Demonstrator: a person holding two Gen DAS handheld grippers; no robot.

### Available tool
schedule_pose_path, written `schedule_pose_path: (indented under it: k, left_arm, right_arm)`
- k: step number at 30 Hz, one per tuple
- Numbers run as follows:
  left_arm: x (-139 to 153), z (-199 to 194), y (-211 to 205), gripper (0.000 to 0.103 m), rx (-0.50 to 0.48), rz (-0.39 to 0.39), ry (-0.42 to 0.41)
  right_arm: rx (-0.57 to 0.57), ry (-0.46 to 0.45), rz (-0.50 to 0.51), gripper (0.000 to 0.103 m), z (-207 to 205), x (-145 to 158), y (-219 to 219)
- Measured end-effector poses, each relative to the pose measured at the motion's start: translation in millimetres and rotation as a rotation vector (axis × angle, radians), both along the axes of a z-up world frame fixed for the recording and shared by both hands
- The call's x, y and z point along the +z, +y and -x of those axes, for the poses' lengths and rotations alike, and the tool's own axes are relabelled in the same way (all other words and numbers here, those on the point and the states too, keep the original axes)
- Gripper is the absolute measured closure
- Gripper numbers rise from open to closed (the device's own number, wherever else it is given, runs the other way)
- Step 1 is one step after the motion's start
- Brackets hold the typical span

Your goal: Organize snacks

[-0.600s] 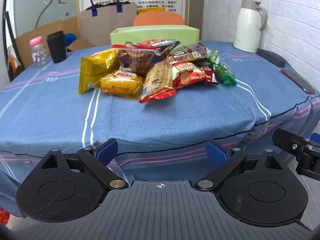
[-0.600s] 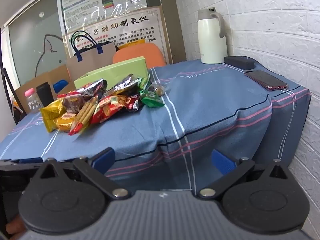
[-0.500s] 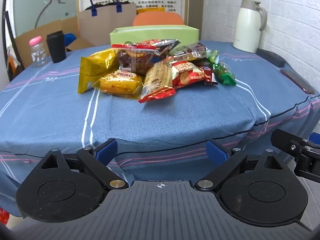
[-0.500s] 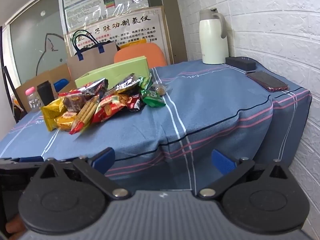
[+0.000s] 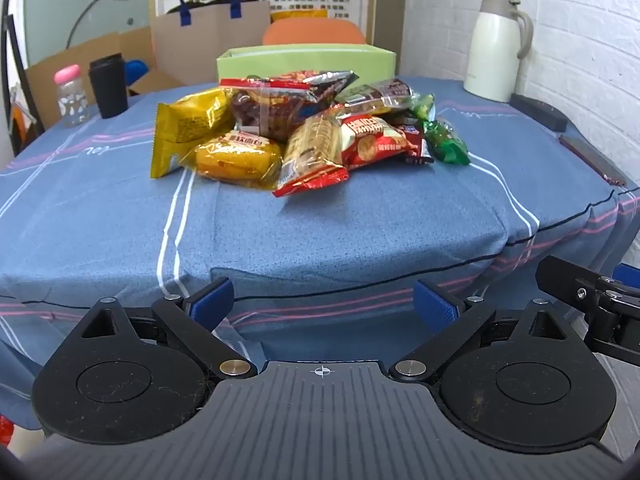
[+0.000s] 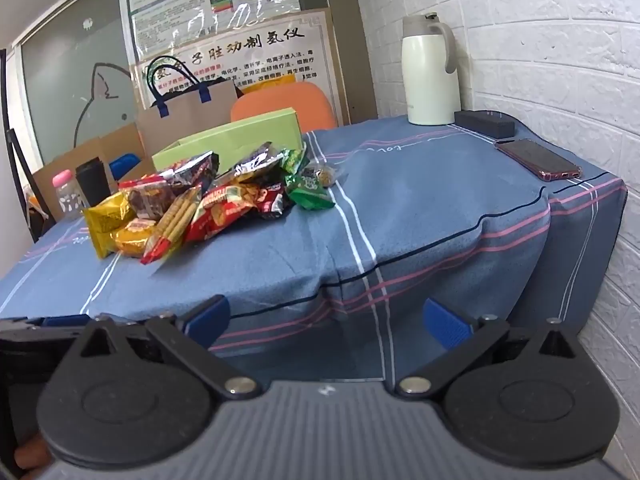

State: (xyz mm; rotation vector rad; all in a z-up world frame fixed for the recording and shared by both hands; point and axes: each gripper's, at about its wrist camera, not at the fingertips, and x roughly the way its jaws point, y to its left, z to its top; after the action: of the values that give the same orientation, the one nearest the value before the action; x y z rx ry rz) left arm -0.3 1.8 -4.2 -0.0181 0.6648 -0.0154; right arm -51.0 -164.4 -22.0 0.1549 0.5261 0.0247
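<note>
A pile of snack packets lies in the middle of a blue-clothed table: yellow bags at left, red biscuit packs in front, green sweets at right. The pile also shows in the right wrist view. A light green open box stands just behind the pile; it also shows in the right wrist view. My left gripper is open and empty, in front of the table's near edge. My right gripper is open and empty, below the table's front right edge.
A cream thermos jug stands at the back right by the brick wall. A black case and a phone lie along the right edge. A black cup and a pink-capped bottle stand at the back left. A paper bag is behind.
Both grippers have risen slightly and edged toward the table. Both stay open and empty. The snacks have not moved.
</note>
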Motion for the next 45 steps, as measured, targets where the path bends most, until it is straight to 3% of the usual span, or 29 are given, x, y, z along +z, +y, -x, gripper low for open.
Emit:
schedule_pose_path:
  k: [45]
  left_arm:
    - [-6.5,-9.3,9.0,0.014,0.029,0.039,0.042]
  right_arm:
    - [0.047,0.016,0.041,0.0,-0.4,-1.7,10.5]
